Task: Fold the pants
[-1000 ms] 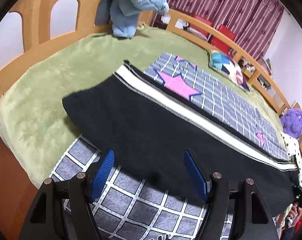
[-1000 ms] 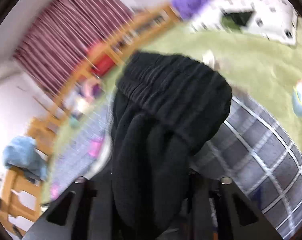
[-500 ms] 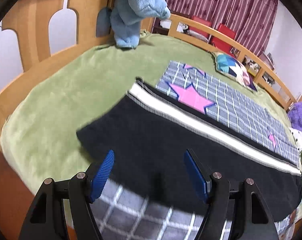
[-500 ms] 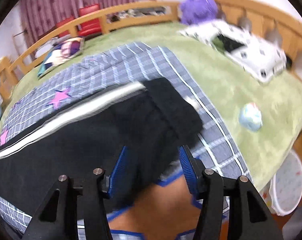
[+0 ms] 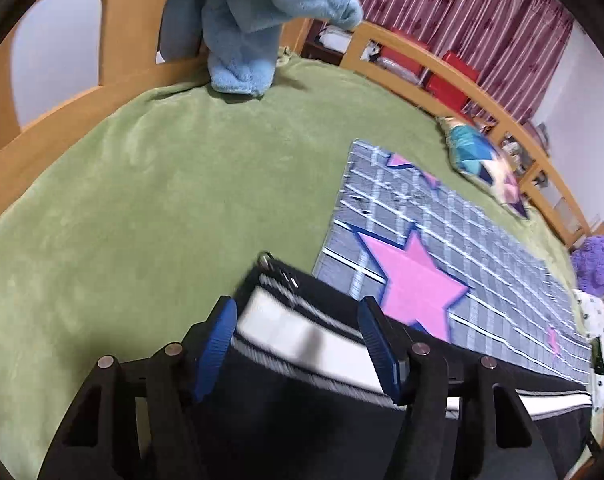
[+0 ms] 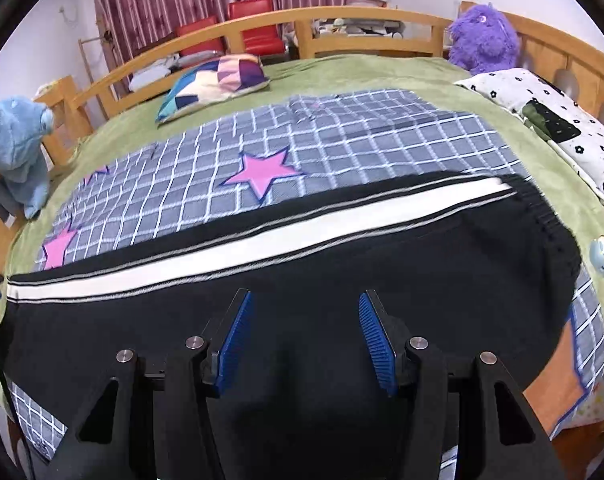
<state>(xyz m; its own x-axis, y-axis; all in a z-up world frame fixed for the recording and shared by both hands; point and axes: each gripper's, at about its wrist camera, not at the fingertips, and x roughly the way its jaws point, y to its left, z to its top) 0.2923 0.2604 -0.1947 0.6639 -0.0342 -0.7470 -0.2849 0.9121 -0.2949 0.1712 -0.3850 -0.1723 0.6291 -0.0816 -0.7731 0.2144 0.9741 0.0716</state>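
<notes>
Black pants (image 6: 302, 280) with a white side stripe lie flat across the bed, folded lengthwise, waistband at the right end. My right gripper (image 6: 304, 340) is open and empty, just above the middle of the black fabric. My left gripper (image 5: 295, 346) is open, its blue pads either side of the striped cuff end of the pants (image 5: 302, 336), low over it. I cannot tell if the pads touch the cloth.
The pants rest on a grey checked blanket (image 6: 342, 136) with pink stars over a green bedspread (image 5: 141, 200). A blue plush (image 5: 257, 20), a purple plush (image 6: 482, 40), a patterned cushion (image 6: 213, 80) and a spotted pillow (image 6: 554, 120) sit around the wooden bed rail.
My right gripper let go of the bunched waistband and the pants now lie spread flat. My left gripper moved over to the striped cuff end.
</notes>
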